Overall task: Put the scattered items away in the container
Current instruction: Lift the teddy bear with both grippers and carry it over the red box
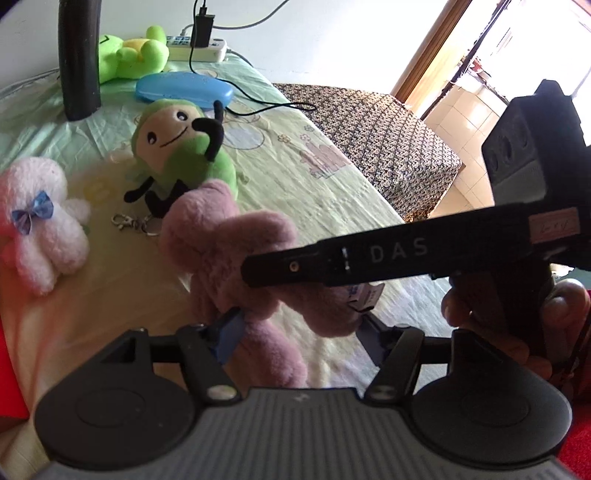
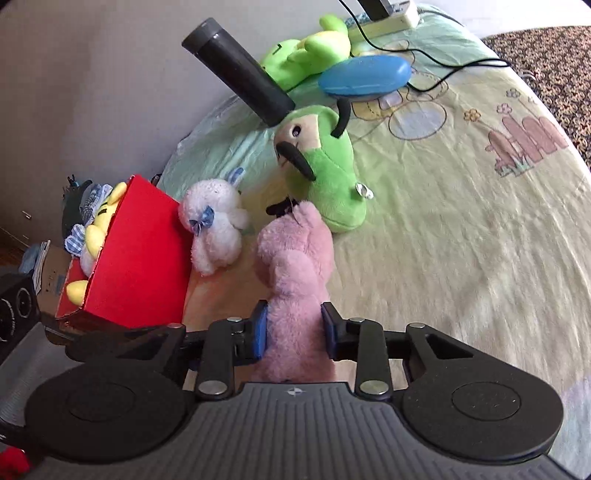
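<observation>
A white power strip (image 1: 195, 46) with a black charger (image 1: 202, 31) plugged in lies at the bed's far edge; its black cable (image 1: 258, 107) trails across the sheet (image 2: 443, 229).

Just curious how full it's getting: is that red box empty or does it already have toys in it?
Not empty. The red box already holds a yellow plush and checked blue fabric; how full cannot be told.

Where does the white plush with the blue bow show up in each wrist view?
Left wrist: white plush at the far left edge, lying on the sheet.
Right wrist: white plush left of centre, against the red box.
Shared landmark: the smiling green plush.
</observation>
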`<action>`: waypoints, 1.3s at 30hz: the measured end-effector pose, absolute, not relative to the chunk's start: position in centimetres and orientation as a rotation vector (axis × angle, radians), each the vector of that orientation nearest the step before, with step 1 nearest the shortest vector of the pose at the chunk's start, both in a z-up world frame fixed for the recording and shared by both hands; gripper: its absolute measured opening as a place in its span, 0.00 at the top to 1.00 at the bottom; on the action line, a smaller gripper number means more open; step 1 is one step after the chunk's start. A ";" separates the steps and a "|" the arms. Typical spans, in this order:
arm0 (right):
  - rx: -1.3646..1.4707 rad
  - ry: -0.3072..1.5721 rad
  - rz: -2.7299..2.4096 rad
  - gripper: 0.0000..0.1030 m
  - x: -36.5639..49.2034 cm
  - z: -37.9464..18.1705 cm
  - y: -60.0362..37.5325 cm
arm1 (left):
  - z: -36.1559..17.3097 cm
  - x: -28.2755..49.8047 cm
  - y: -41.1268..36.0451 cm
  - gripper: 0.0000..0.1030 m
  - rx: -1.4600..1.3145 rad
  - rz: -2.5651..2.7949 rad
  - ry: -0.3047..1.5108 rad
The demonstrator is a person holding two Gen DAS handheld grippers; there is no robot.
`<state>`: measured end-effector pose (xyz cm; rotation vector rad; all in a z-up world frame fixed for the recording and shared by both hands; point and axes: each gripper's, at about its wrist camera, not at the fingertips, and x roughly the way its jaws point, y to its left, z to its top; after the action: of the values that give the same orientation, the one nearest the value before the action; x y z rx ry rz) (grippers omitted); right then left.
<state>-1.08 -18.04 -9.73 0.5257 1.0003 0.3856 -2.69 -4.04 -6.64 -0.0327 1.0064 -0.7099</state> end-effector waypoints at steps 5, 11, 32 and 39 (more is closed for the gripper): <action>0.598 1.012 0.353 0.70 -0.9 -10.3 -19.4 | -6.3 -2.7 -2.5 0.24 -0.043 -0.702 0.971; 0.701 1.043 0.347 0.69 -0.9 -11.4 -20.8 | -8.7 -1.0 -0.7 0.26 -0.207 -0.721 1.078; 0.736 1.065 0.368 0.61 -0.3 -12.5 -21.7 | -11.4 0.7 -1.3 0.47 -0.203 -0.674 1.129; 0.691 1.060 0.413 0.70 -1.2 -11.6 -20.6 | -11.0 0.2 -1.4 0.69 -0.181 -0.661 1.126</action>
<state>-1.20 -20.62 -11.58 0.6906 1.0596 0.4126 0.23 -1.41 -10.99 -0.1814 1.1260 -0.6609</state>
